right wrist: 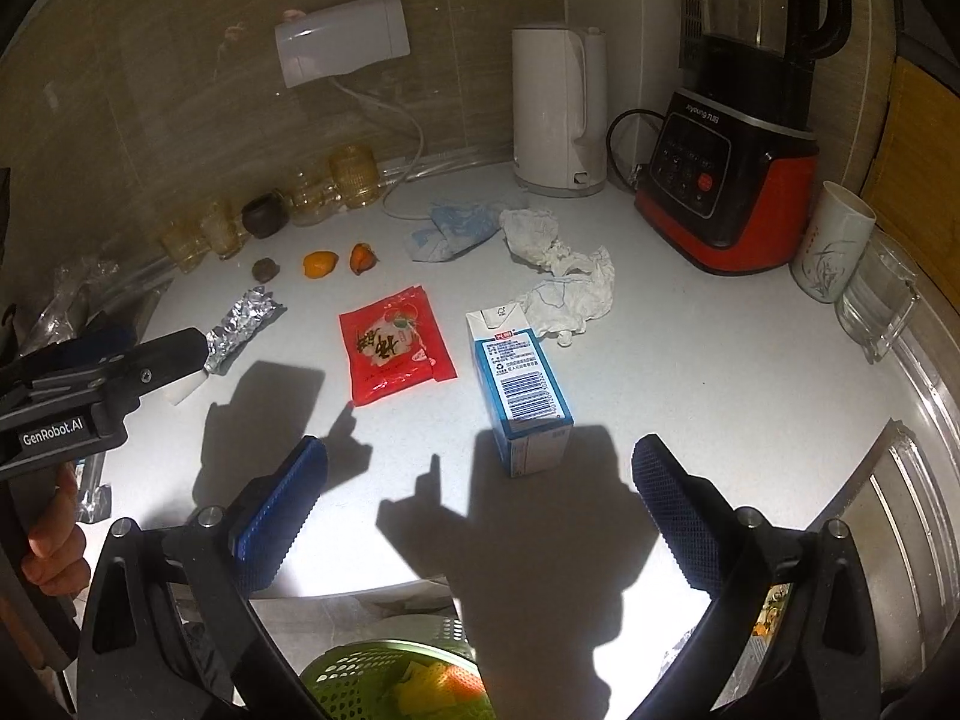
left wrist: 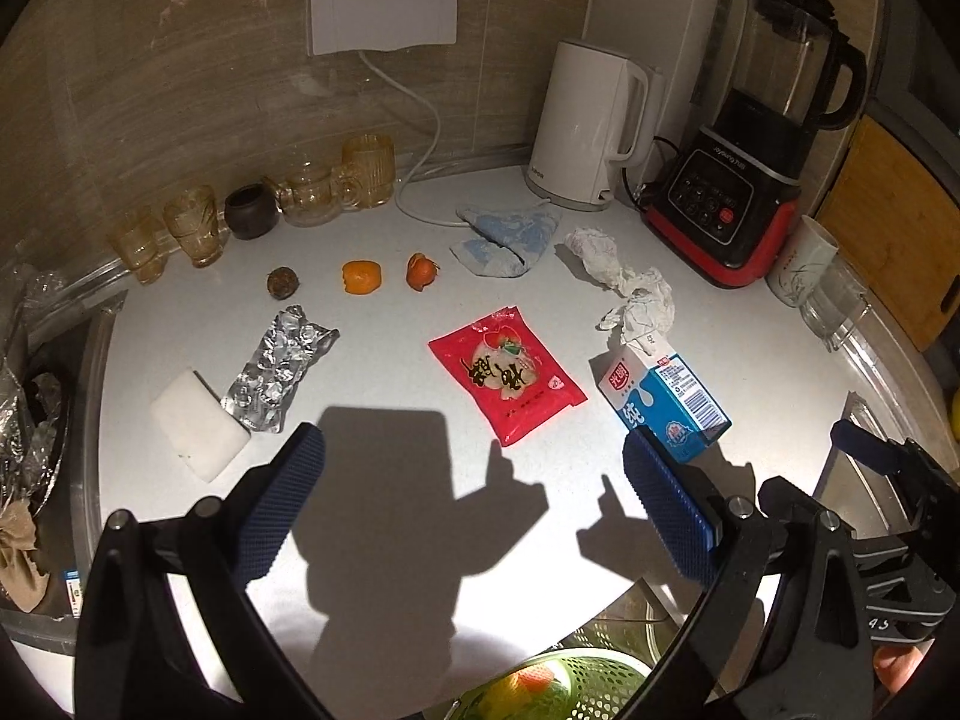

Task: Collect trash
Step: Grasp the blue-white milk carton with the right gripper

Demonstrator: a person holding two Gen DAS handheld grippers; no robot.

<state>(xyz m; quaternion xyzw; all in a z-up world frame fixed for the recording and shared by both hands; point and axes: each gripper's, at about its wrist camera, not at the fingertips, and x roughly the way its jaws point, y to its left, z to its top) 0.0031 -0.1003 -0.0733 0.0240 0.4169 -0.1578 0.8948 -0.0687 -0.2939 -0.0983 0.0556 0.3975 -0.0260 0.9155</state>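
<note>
On the white counter (left wrist: 390, 480) lie a red snack packet (left wrist: 507, 381) (right wrist: 393, 351), a blue milk carton (left wrist: 666, 402) (right wrist: 522, 390) on its side, crumpled tissue (left wrist: 624, 288) (right wrist: 564, 276), a foil wrapper (left wrist: 279, 375) (right wrist: 243, 321), a white block (left wrist: 195, 423) and orange peels (left wrist: 362, 276). My left gripper (left wrist: 474, 444) hovers open just short of the red packet, nothing between its pads. My right gripper (right wrist: 480, 450) is open too, with the carton's near end just ahead between its fingers, untouched.
A white kettle (left wrist: 585, 126), a red-and-black blender (left wrist: 750, 150), a blue cloth (left wrist: 510, 237), a row of glasses (left wrist: 198, 228) and a cup (left wrist: 801, 264) line the back and right. A green basket (left wrist: 564, 684) sits below the counter edge. Bagged rubbish (left wrist: 24, 420) is at the left.
</note>
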